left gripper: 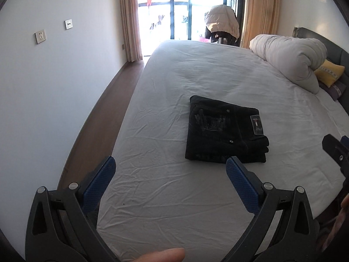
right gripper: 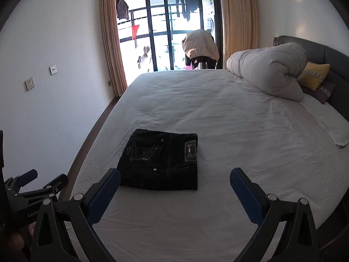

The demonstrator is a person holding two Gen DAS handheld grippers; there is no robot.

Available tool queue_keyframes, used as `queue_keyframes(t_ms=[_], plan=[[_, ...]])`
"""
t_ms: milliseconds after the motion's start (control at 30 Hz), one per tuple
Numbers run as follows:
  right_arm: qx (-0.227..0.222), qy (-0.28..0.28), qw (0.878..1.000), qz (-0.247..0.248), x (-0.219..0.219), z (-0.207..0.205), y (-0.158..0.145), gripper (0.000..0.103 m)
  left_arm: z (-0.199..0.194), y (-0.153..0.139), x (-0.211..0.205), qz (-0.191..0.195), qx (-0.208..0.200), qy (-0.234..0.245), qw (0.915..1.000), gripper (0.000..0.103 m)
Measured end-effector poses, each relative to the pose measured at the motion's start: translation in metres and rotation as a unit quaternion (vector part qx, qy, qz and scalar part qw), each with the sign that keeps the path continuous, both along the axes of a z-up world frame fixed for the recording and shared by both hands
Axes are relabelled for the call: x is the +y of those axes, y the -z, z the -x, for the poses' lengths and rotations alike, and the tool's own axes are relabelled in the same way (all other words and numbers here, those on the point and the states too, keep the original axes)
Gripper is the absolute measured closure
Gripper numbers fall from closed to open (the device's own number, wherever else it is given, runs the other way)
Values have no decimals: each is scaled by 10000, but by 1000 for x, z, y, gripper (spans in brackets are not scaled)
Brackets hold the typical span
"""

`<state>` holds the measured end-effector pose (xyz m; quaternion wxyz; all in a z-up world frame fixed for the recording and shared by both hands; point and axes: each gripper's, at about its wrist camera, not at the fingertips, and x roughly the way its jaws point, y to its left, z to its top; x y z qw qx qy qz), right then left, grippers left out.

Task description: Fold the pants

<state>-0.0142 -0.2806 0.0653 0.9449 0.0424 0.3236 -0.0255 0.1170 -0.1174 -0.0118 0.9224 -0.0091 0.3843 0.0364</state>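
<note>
Item: black pants (left gripper: 226,130), folded into a compact stack, lying on the bed (left gripper: 196,76) near its foot. Left gripper (left gripper: 171,167) and right gripper (right gripper: 175,178): both spread wide, both empty, raised clear. Pants lie ahead of both, right gripper looks nearer. Folding appears complete.

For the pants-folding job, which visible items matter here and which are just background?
Job:
black pants, folded on the bed sheet
left gripper, open
right gripper, open

Lying about:
rolled duvet
yellow pillow
jacket by the window
</note>
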Motion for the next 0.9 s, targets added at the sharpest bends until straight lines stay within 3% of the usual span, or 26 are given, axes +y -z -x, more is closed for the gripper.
queue_keyframes(t_ms=[900], plan=[[209, -76, 9997, -28, 0, -1, 9, 0, -8, 10, -10, 3, 120, 110, 9999, 0]])
